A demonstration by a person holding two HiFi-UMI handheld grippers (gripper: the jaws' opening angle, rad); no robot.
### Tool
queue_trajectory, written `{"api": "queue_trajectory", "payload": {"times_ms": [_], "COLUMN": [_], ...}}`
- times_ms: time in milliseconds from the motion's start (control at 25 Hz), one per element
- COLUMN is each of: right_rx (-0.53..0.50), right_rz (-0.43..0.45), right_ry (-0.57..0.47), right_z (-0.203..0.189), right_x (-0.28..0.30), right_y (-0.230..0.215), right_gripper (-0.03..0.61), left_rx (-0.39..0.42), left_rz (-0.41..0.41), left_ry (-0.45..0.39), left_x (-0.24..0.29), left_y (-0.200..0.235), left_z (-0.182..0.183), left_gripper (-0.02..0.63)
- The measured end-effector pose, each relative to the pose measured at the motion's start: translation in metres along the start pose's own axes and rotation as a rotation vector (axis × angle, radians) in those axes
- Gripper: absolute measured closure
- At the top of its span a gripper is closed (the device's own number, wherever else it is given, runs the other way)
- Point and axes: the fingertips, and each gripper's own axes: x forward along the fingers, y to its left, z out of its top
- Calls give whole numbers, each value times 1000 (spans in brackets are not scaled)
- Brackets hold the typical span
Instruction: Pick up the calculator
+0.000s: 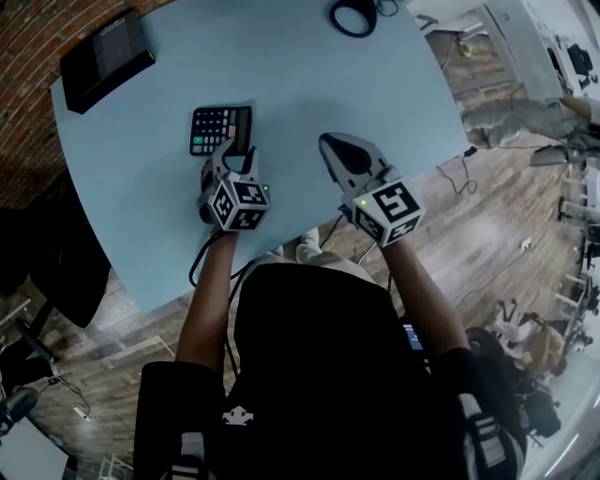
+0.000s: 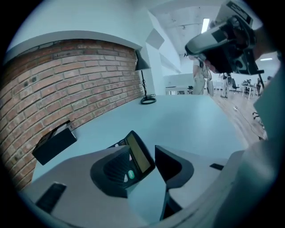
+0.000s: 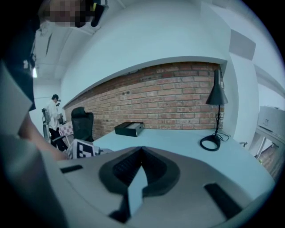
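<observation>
Left gripper (image 2: 143,156): jaws are seen wide apart, with the display end of the calculator (image 2: 139,153) between them. The dark screen strip sits close against the left jaw. Whether that pad already touches the casing cannot be told, and no squeeze is visible, so the grip is judged not yet made. Right gripper (image 3: 141,149): jaws are shut tip to tip with nothing between them, held over the table (image 1: 309,84) near the person's edge, apart from the calculator. In the head view the calculator is seen lying flat on the pale blue table, keys to the left and screen strip to the right, with the left gripper just at its near edge. Handling, as a judgement: a light, stiff plastic slab is expected. The casing is likely smooth and somewhat slippery, and it sits low on the tabletop, so the jaw tips would need to reach the surface. Hold is best taken across the two opposite side edges at the screen end, where the jaws already straddle it. The screen face and keys are better left unpressed, and tipping is likely if only a corner is pinched. Farther out, a black box (image 1: 105,56) is seen at the far left corner and a lamp base (image 1: 353,16) at the far edge, both well apart from the work.
</observation>
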Motion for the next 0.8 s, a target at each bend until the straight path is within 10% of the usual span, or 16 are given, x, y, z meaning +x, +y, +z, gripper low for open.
{"api": "queue_trajectory", "payload": {"times_ms": [800], "right_rx": [61], "right_rz": [-4], "right_ry": [35], "right_z": [-21], "right_x": [-5], "right_y": [-15], "right_gripper": [574], "left_rx": [195], "left_rz": [83], "left_ry": [112], "left_x": [34], "left_y": [-10], "left_z": [-14], "left_gripper": [454]}}
